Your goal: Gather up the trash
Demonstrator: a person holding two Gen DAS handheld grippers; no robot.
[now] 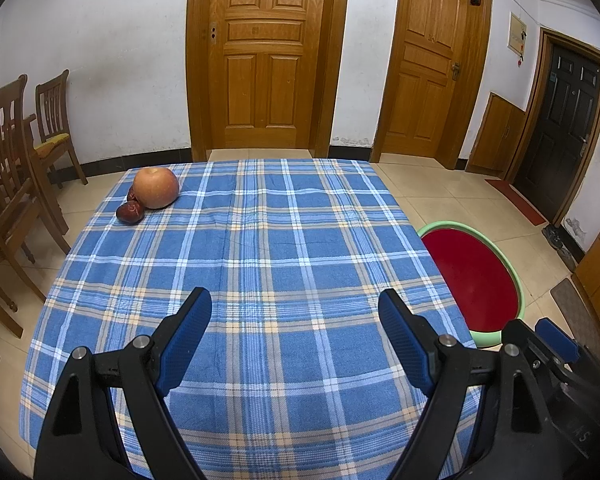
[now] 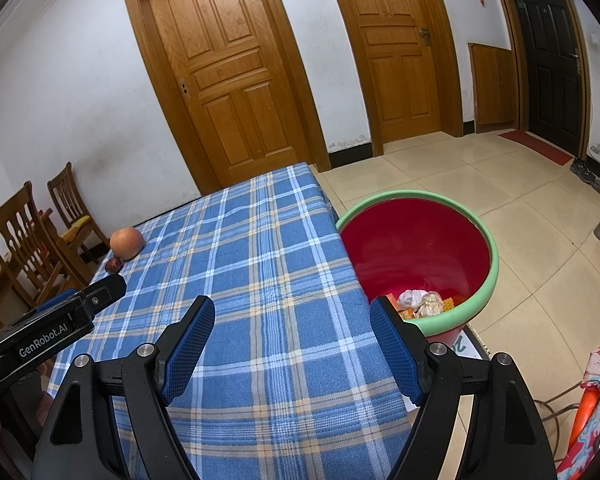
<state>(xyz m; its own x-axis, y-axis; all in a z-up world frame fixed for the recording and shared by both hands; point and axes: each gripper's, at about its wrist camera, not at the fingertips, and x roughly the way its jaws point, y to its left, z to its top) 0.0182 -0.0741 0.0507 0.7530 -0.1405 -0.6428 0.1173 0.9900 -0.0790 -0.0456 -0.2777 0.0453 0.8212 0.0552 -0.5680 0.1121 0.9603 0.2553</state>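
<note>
From the left wrist, we see our left hand-held gripper (image 1: 295,308) wide open and empty over the checked tabletop (image 1: 260,240). An apple (image 1: 156,187) sits far ahead-left.

From the right wrist, our right hand-held gripper (image 2: 292,316) gapes empty too. Only here the trash (image 2: 420,303) shows, inside the upright red bin (image 2: 416,248) ahead-right.

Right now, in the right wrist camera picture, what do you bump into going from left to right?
Wooden chairs → small dark red fruit → apple → blue checked tablecloth → red bin with a green rim holding crumpled trash → dark door.
</note>
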